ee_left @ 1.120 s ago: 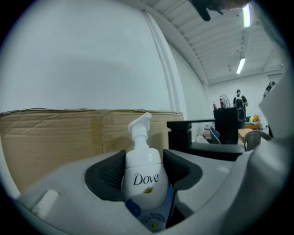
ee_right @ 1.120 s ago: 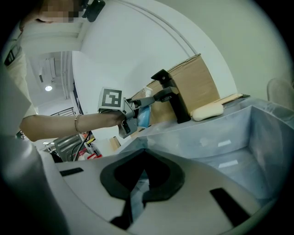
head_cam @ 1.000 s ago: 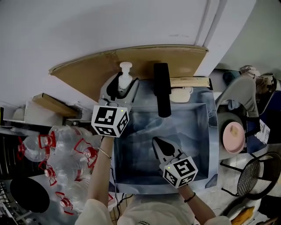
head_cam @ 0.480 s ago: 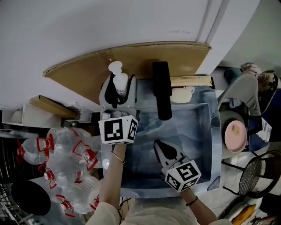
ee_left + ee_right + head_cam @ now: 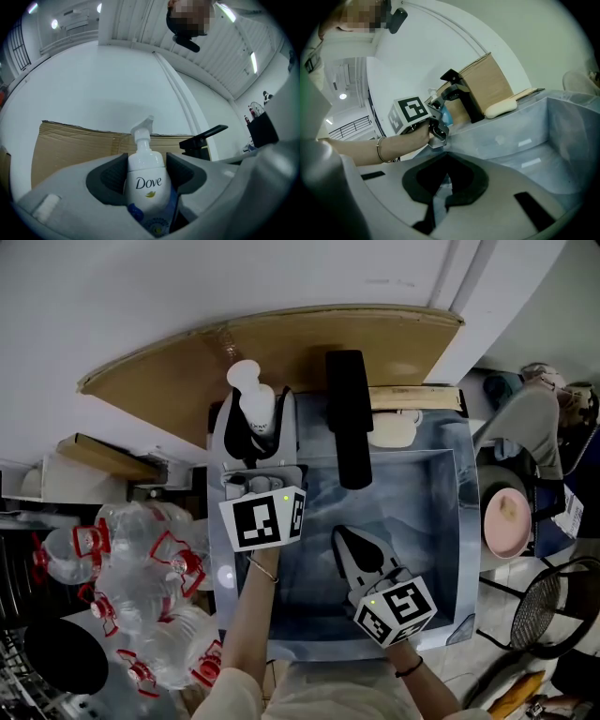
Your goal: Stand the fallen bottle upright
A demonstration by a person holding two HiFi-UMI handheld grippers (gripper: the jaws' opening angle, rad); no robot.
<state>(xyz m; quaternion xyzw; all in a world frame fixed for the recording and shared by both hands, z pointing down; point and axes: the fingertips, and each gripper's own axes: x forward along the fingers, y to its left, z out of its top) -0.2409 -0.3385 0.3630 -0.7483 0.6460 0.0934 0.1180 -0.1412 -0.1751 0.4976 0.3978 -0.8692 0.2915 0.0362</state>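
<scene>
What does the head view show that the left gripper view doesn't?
Only the head view: a heap of plastic water bottles, a pink plate and the right gripper. Only the left gripper view: the word Dove on the pump bottle, and ceiling lights. Both: the left gripper clamped on that bottle, the cardboard sheet and the black faucet.

I see a blue-grey sink [image 5: 424, 514] whose back rim carries a black faucet [image 5: 349, 418] and a pale soap bar [image 5: 392, 431], with a cardboard sheet [image 5: 187, 381] against the wall just behind.
</scene>
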